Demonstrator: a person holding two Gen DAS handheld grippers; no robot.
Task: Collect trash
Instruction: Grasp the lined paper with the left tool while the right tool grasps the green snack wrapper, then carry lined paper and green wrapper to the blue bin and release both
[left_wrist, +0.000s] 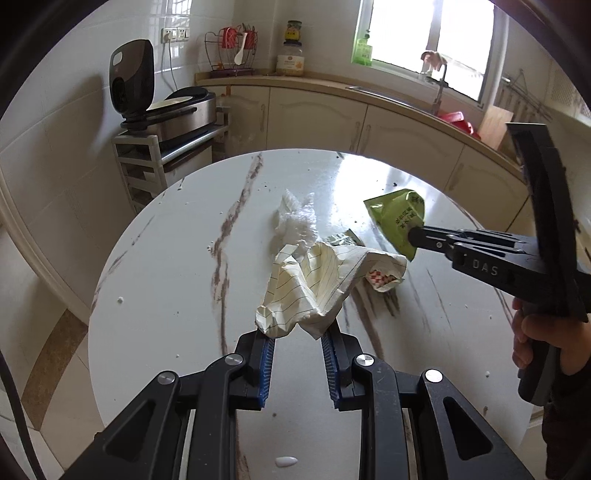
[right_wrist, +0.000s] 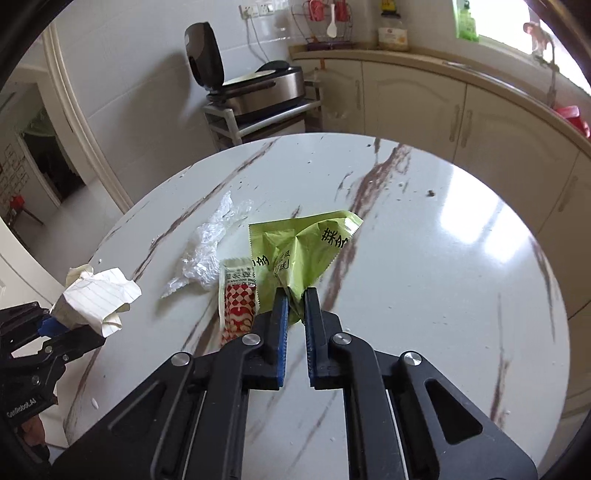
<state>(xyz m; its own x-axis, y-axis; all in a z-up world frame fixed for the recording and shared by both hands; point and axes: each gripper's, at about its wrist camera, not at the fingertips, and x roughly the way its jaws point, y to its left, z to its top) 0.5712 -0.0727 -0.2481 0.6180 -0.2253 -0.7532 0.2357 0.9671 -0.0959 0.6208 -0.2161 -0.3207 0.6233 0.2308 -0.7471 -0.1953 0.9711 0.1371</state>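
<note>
My left gripper is shut on a crumpled sheet of lined paper, held above the round marble table; it also shows in the right wrist view. My right gripper is shut on a green snack wrapper, also seen in the left wrist view. A red-and-white checked wrapper and a crumpled clear plastic film lie on the table between the two grippers.
Small crumbs and white drops dot the table. A rack with a black cooker stands beyond the table at the left. Cream cabinets and a counter with a sink curve behind it.
</note>
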